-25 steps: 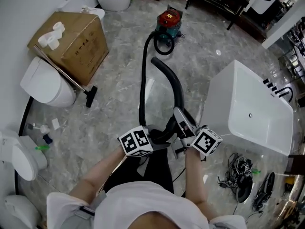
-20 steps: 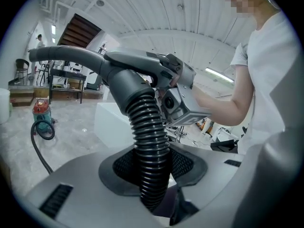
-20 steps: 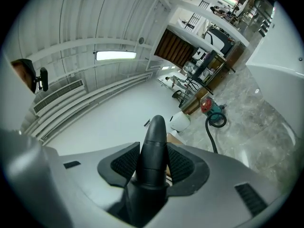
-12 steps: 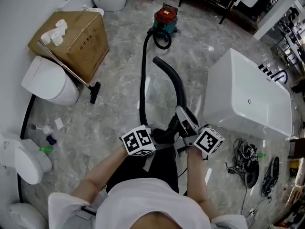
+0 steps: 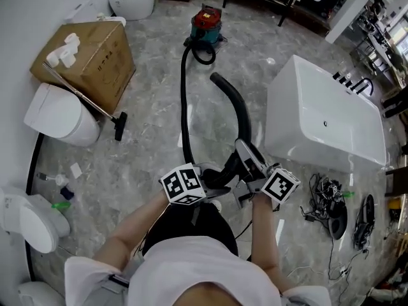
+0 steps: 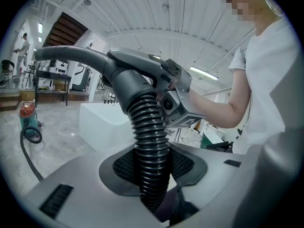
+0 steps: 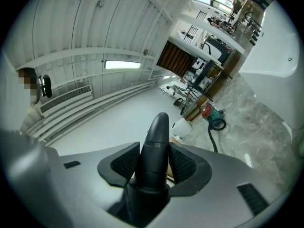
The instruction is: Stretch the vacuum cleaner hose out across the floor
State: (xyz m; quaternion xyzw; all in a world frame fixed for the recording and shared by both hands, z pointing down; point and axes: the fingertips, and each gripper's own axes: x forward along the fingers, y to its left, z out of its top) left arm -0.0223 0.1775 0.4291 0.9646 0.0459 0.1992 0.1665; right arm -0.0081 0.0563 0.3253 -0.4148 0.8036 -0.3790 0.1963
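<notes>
A red and teal vacuum cleaner (image 5: 206, 24) stands far off on the marble floor. Its black hose (image 5: 184, 101) loops beside it and runs along the floor toward me. My left gripper (image 5: 218, 182) is shut on the ribbed hose (image 6: 151, 146) just below the handle. My right gripper (image 5: 247, 169) is shut on the grey handle (image 7: 154, 146), whose curved black tube (image 5: 237, 110) arches forward. In the left gripper view the pads (image 6: 124, 165) press both sides of the hose, with the right gripper (image 6: 183, 106) just beyond. The vacuum cleaner (image 7: 212, 113) also shows small in the right gripper view.
A white bathtub (image 5: 325, 116) stands close on the right. On the left are a cardboard box (image 5: 92, 53), a floor brush on a pole (image 5: 89, 104) and toilets (image 5: 60, 113). Cables and dark items (image 5: 331, 212) lie at the right, near my feet.
Both grippers have carried the hose end further from the vacuum cleaner, which now sits higher in the head view. The hose lies longer across the floor. Both grips are unchanged.
</notes>
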